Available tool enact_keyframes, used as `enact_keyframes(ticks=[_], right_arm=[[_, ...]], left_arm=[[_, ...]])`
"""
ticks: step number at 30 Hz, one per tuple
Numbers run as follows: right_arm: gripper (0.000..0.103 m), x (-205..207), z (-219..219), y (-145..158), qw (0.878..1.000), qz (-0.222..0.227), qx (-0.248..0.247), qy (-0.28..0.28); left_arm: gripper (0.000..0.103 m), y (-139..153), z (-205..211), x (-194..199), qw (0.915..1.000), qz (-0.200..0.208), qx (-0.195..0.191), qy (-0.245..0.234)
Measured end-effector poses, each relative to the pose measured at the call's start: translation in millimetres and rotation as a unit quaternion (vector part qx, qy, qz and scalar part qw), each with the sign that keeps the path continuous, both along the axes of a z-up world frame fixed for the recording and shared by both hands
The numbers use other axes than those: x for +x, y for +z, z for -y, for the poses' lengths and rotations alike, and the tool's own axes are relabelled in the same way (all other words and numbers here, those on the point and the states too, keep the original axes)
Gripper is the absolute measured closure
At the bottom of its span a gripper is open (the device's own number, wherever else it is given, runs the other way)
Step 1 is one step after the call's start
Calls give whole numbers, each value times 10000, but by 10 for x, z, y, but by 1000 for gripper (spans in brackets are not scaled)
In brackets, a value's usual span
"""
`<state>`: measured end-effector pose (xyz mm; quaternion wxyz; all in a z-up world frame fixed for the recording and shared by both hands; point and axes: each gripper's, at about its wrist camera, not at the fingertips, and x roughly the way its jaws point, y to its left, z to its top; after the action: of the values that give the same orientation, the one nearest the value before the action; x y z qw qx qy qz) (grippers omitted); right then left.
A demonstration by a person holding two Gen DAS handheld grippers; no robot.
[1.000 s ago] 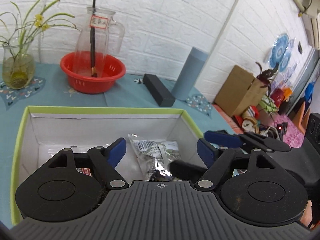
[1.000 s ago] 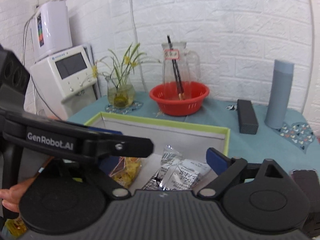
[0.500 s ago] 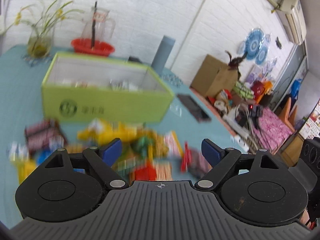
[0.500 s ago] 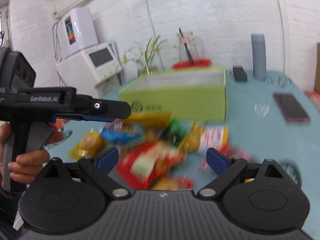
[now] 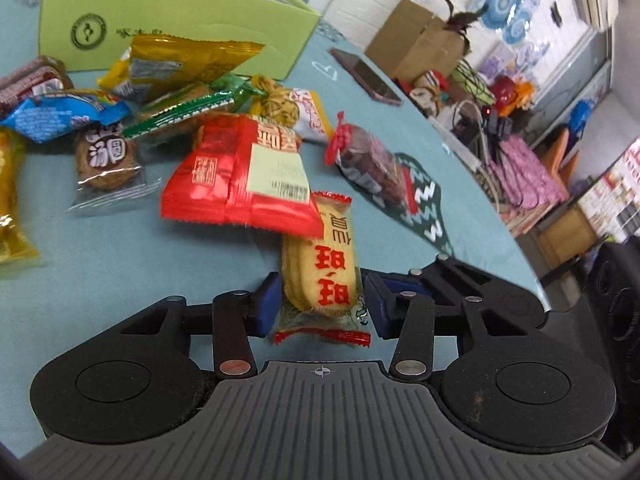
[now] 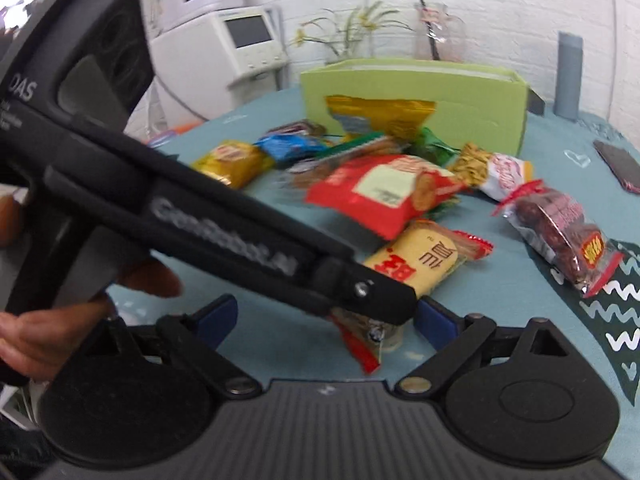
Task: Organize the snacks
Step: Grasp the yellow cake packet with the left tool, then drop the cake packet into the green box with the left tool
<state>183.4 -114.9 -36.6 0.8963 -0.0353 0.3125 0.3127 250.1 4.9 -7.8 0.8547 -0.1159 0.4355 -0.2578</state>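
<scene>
A yellow cracker packet (image 5: pixel 320 276) with red characters lies on the teal table at the near edge of a pile of snacks. My left gripper (image 5: pixel 322 302) has it between its blue pads, and the jaws are closing onto its sides. In the right wrist view the left gripper's black arm crosses in front and reaches down onto the same packet (image 6: pixel 416 260). My right gripper (image 6: pixel 326 318) hangs just behind it, open, with nothing gripped. A big red packet (image 5: pixel 236 176) overlaps the yellow packet's far end. The green box (image 5: pixel 180 28) stands behind the pile.
A clear bag of dark red sweets (image 6: pixel 556 224) lies to the right on a dark zigzag mat (image 6: pixel 600 320). A phone (image 5: pixel 364 76) lies further right. A hand (image 6: pixel 40 340) holds the left gripper. White appliances, a plant, a jug and a grey cylinder stand at the back.
Both grippers have come back from over the green box and down to the snack pile in front of it. The left jaws have narrowed around the yellow packet; the right stays open.
</scene>
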Motion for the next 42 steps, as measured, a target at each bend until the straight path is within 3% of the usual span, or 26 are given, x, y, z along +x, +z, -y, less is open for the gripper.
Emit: enact_keyframes(ticks=[7, 11, 12, 16, 17, 18, 19, 22, 27, 30, 34, 38, 42], right_arm=[[10, -430, -5, -4, 9993, -119, 222, 283], [10, -530, 3, 82, 9995, 176, 96, -254], [10, -538, -9, 94, 9991, 221, 45, -372], [10, -503, -66, 13, 9987, 75, -13, -511], [11, -488, -99, -28, 9988, 40, -41, -485], [20, -481, -145, -53, 9986, 163, -114, -490], [22, -494, -197, -50, 9985, 271, -229, -421], [23, -448, -219, 42, 9987, 306, -267, -294], [21, -392, -159, 487, 9965, 805, -58, -219], [21, -71, -158, 803, 9916, 1281, 33, -165], [24, 647, -217, 1095, 9854, 1693, -111, -115], [26, 1537, -263, 1135, 9881, 1524, -147, -148], [26, 2485, -307, 1064, 9945, 1048, -16, -48]], left_arm=[[75, 9, -131, -660, 9997, 141, 207, 38], [48, 131, -240, -651, 9984, 397, 163, 375], [47, 149, -259, -610, 9978, 437, 162, 469], [55, 69, -223, -462, 9994, 218, 60, 247], [65, 21, -196, -444, 9998, 123, 64, 142], [77, -3, -176, -455, 9998, 168, 75, 71], [83, -8, -145, -481, 9998, 186, 116, -46], [83, 98, -138, -522, 9990, 333, 288, 35], [82, 552, -309, -438, 9981, 553, -247, 141], [82, 882, -317, -149, 9954, 898, -263, 184], [87, 1146, -302, 550, 9929, 1108, -220, 377], [88, 1192, -337, 1393, 9918, 1119, -134, 597], [88, 1133, -411, 2203, 9916, 959, -70, 860]])
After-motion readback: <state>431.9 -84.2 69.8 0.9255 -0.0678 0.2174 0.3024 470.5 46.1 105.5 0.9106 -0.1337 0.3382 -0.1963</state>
